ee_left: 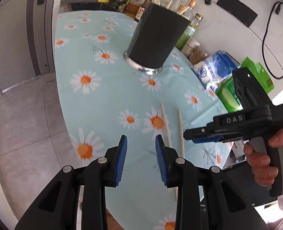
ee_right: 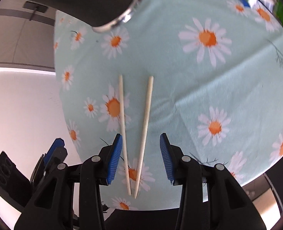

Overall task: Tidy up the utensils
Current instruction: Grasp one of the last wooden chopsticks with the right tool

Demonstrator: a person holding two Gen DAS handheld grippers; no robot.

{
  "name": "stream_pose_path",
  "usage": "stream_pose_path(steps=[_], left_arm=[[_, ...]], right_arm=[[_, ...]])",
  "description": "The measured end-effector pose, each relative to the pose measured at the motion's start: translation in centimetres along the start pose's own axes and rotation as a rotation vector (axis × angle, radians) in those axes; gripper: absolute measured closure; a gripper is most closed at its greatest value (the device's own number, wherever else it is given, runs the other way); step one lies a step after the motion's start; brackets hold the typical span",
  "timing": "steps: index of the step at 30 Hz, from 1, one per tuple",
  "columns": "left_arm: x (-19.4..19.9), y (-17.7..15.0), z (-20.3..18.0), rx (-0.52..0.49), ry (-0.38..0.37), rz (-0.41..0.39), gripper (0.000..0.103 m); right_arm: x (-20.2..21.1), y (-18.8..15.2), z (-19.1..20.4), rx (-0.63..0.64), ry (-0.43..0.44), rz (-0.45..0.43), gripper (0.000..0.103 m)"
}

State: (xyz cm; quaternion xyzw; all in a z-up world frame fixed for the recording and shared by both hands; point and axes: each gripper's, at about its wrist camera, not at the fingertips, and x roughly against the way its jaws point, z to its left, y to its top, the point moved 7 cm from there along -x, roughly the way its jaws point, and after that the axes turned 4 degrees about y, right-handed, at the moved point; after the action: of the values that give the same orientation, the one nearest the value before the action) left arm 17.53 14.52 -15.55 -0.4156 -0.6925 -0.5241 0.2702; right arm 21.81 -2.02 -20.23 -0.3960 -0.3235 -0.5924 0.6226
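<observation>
- Chopsticks (ee_right: 135,134): two pale sticks lying loose on the daisy-print surface (ee_right: 179,88), centre of the right wrist view, tips converging toward the lower edge.
- Right gripper (ee_right: 140,157): jaws partly open above the pair, gripping nothing.
- Left gripper (ee_left: 141,159): jaws narrowly parted, empty, sticks just to its right.
- Dark holder (ee_left: 156,40): upright, upper centre, metal base rim.
- Hand (ee_left: 266,159): lower right, gripping the right handle.

We're seeing two pale cream chopsticks (ee_right: 135,134) lying between the right gripper's (ee_right: 139,157) blue ribbed pads (ee_right: 114,159), on a mint tablecloth (ee_right: 179,88) with white-and-orange daisies. Beyond the jaws, a dark holder (ee_left: 155,42) is showing a shiny silver base.
</observation>
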Motion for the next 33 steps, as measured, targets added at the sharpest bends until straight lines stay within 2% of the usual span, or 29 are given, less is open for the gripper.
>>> stream_pose_path(steps=[3,7,14,18,20,24,29,33], left_arm=[[-0.2,-1.7,0.1,0.016,-0.025,0.025,0.073],[-0.5,-3.1,0.1,0.008,-0.034,0.041,0.074],[-0.2,-3.9,0.6,-0.026,-0.011,0.034,0.074],[-0.2,-4.3,1.0,-0.021,-0.014,0.046,0.074],[-0.1,-4.4,1.1,-0.017,-0.019,0.046,0.074],[0.1,-4.4,1.4,-0.009,-0.018,0.040,0.074],[-0.1,-4.1,1.6,-0.013,-0.012,0.046,0.074],[-0.5,-3.7,1.1,-0.027,0.001,0.061,0.074]], right_arm=[[-0.4,-0.4,0.1,-0.020,-0.029,0.005,0.062],[-0.9,-0.4,0.6,-0.020,-0.085,-0.002,0.070],[-2.1,0.0,2.5,0.028,-0.249,-0.038,0.081],[-2.8,-0.4,4.1,0.095,-0.374,-0.079,0.084],[-3.0,-0.5,4.4,0.105,-0.418,-0.091,0.090],[-3.3,-0.4,4.8,0.109,-0.417,-0.106,0.097],[-2.5,-0.3,4.2,0.121,-0.388,-0.106,0.097],[-1.8,-0.2,2.8,0.096,-0.314,-0.087,0.097]])
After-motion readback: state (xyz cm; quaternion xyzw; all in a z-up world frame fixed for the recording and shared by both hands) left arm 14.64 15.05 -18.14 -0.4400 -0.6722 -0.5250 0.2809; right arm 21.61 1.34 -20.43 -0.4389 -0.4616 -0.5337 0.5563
